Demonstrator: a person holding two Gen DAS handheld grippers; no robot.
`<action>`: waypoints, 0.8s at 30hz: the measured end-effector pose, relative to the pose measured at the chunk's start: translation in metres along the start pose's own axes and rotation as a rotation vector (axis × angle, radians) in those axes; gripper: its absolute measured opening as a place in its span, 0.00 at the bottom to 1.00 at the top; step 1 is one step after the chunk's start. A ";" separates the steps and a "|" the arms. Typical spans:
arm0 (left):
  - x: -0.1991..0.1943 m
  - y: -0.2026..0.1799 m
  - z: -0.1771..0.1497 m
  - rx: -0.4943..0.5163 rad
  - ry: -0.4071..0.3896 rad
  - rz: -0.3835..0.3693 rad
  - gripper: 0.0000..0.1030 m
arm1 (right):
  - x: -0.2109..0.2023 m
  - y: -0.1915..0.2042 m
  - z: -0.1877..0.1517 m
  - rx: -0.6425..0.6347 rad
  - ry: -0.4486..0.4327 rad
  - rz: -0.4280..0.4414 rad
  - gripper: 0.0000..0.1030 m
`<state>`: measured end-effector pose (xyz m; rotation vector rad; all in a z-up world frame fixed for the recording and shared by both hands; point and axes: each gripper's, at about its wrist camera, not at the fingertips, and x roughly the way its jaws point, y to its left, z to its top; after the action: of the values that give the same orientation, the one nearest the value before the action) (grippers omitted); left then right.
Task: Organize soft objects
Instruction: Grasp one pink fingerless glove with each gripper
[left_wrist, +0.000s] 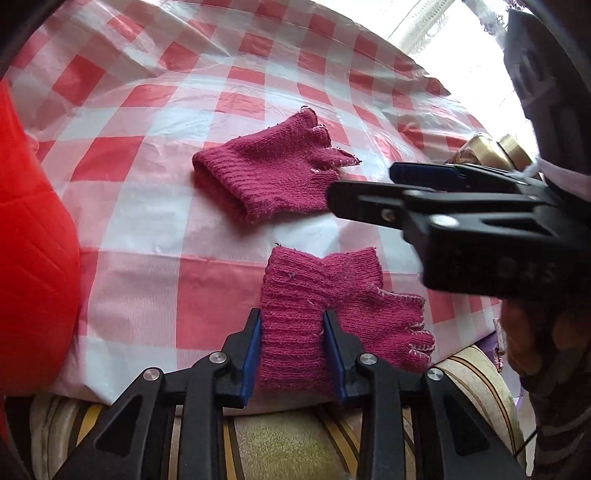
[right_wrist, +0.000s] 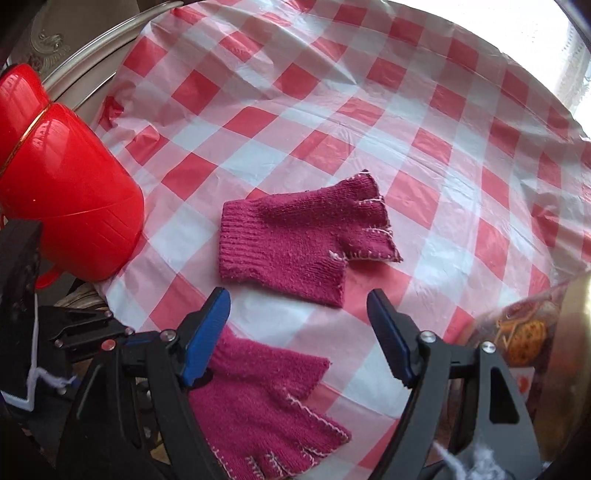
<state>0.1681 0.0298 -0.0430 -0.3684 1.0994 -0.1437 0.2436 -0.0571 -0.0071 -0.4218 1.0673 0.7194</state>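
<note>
Two magenta knitted fingerless gloves lie on a red-and-white checked tablecloth (left_wrist: 155, 206). The near glove (left_wrist: 332, 295) lies at the table's front edge. My left gripper (left_wrist: 291, 321) is shut on its ribbed cuff, which bunches between the blue pads. The far glove (left_wrist: 273, 173) lies flat and free farther in. My right gripper (right_wrist: 297, 295) is open, hanging just above the near edge of the far glove (right_wrist: 303, 240), with the near glove (right_wrist: 266, 406) below its left finger. Seen from the left wrist, the right gripper (left_wrist: 364, 182) comes in from the right.
A red plastic container (right_wrist: 70, 192) stands at the left, close to the gloves. A gold-lidded jar (left_wrist: 487, 147) sits at the right edge. A striped gold cloth (left_wrist: 288, 443) hangs below the front edge. A hand (left_wrist: 535, 332) holds the right gripper.
</note>
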 end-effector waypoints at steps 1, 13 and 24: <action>-0.004 0.002 -0.003 -0.015 -0.006 -0.011 0.32 | 0.005 0.003 0.004 -0.008 0.007 0.003 0.77; -0.026 0.021 -0.020 -0.131 -0.078 -0.029 0.32 | 0.061 0.031 0.022 -0.090 0.068 0.040 0.77; -0.026 0.019 -0.018 -0.126 -0.080 -0.040 0.32 | 0.051 0.021 0.023 -0.015 0.022 0.053 0.29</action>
<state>0.1387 0.0515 -0.0355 -0.5048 1.0253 -0.0947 0.2579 -0.0112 -0.0430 -0.4162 1.0972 0.7715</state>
